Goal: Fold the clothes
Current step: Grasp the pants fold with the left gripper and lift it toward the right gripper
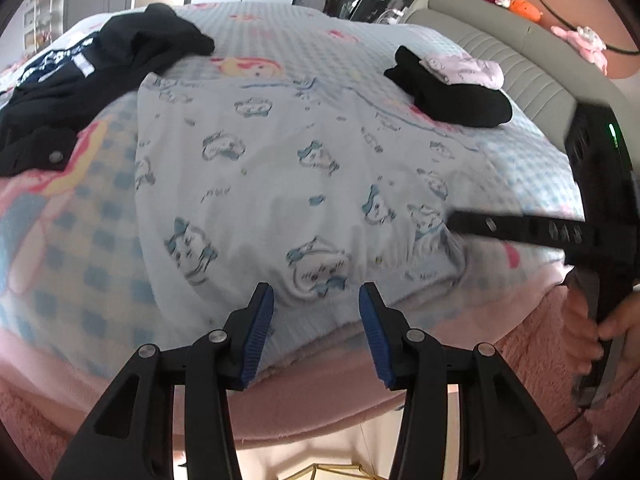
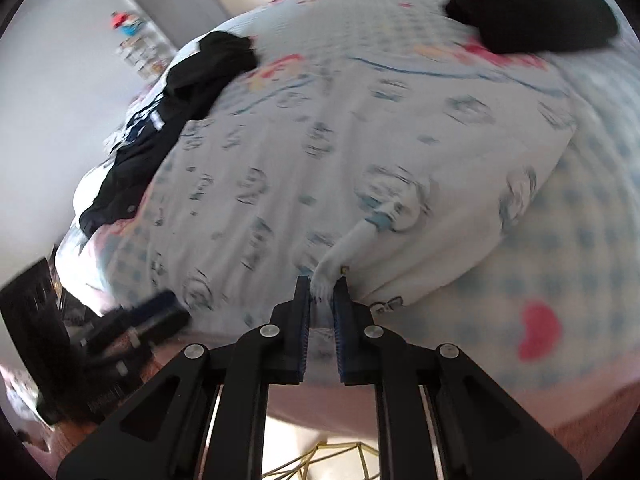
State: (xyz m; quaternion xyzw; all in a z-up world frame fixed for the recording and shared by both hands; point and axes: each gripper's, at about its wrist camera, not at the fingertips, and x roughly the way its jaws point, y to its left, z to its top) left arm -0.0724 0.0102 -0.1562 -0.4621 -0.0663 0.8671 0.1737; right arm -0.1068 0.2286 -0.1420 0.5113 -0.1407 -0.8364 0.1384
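Observation:
A white garment with blue cartoon prints [image 1: 280,176] lies spread flat on the bed; it also shows in the right wrist view [image 2: 320,152]. My left gripper [image 1: 316,300] is open, its blue pads on either side of the garment's near hem and holding nothing. My right gripper [image 2: 323,286] is shut on a pinched fold of the garment's near edge, which rises in a small ridge. In the left wrist view the right gripper [image 1: 456,222] reaches onto the garment's right side.
A checked blue and pink bedspread [image 1: 80,240] covers the bed. A crumpled black garment [image 1: 80,76] lies at the far left. A folded black piece [image 1: 448,92] with a lilac piece [image 1: 468,70] lies far right, by the grey headboard [image 1: 532,60].

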